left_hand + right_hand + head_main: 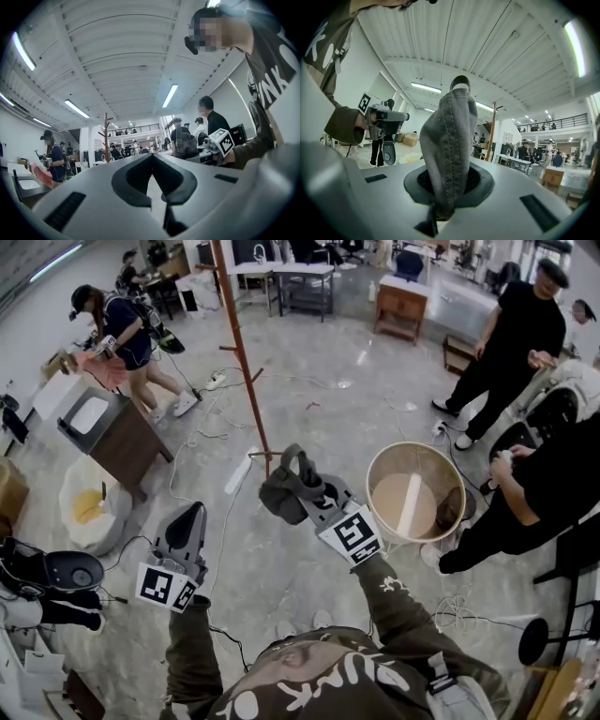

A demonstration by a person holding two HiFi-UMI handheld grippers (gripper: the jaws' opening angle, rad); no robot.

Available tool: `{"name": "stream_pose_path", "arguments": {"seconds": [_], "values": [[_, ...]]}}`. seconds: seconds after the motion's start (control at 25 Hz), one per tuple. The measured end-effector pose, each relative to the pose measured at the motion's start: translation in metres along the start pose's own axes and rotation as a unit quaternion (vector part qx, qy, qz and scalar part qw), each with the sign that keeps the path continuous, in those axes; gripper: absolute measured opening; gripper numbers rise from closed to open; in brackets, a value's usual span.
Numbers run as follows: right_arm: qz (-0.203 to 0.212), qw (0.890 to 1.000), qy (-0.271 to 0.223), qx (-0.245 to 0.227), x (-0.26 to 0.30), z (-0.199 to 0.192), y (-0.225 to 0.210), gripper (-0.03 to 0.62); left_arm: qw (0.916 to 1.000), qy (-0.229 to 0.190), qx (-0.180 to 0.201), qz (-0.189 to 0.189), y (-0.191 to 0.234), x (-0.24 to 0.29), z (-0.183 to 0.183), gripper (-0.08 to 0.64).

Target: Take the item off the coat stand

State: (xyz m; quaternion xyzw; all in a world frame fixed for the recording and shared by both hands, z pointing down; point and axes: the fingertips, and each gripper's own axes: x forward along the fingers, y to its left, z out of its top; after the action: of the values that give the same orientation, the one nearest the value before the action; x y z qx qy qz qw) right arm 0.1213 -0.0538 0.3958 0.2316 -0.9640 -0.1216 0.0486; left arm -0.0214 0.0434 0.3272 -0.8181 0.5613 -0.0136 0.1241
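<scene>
Where the item sits: the grey fabric item (449, 136) is pinched between the jaws of the right gripper (309, 497), rising ahead of the tips and folding over them.
Right gripper: jaws closed tight on a fold of the cloth, low on its body.
Left gripper (192, 514): jaws together with nothing between them, well apart from the item, off to the right gripper's left side.
Coat stand (242, 352): just beyond the right gripper's tips. A short peg reaches toward the item's looped strap, and I cannot tell whether the loop has cleared the peg.
Build: ribbed or corded cloth with a stitched seam running up it and a strap loop standing at the top.
Weight: probably light, since a thin pinch carries it without the cloth pulling long.
Stiffness: soft. It bunches, and it will likely sag and swing rather than keep its shape.
Slip: low. The textured weave should bite well against the pads.
Fragility: little to speak of. The likely trouble is the strap snagging on the peg.
Best hold: the thick seam or the strap base, where the layers double up. A single-layer pinch could stretch or creep.
Second hold: the left gripper could support the underside if the bundle droops.
</scene>
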Motion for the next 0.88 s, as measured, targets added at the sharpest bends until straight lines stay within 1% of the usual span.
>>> {"name": "stream_pose_path", "arguments": {"seconds": [0.72,0.88], "values": [[-0.024,1.0,0.001,-0.013,0.003,0.01,0.001,0.04,0.9996,-0.021,0.006,-0.016,0.009,-0.001,0.011,0.003],[-0.025,1.0,0.002,-0.017,0.008,0.008,0.005,0.04,0.9996,-0.024,0.005,-0.016,0.014,-0.003,0.005,0.003]]}}
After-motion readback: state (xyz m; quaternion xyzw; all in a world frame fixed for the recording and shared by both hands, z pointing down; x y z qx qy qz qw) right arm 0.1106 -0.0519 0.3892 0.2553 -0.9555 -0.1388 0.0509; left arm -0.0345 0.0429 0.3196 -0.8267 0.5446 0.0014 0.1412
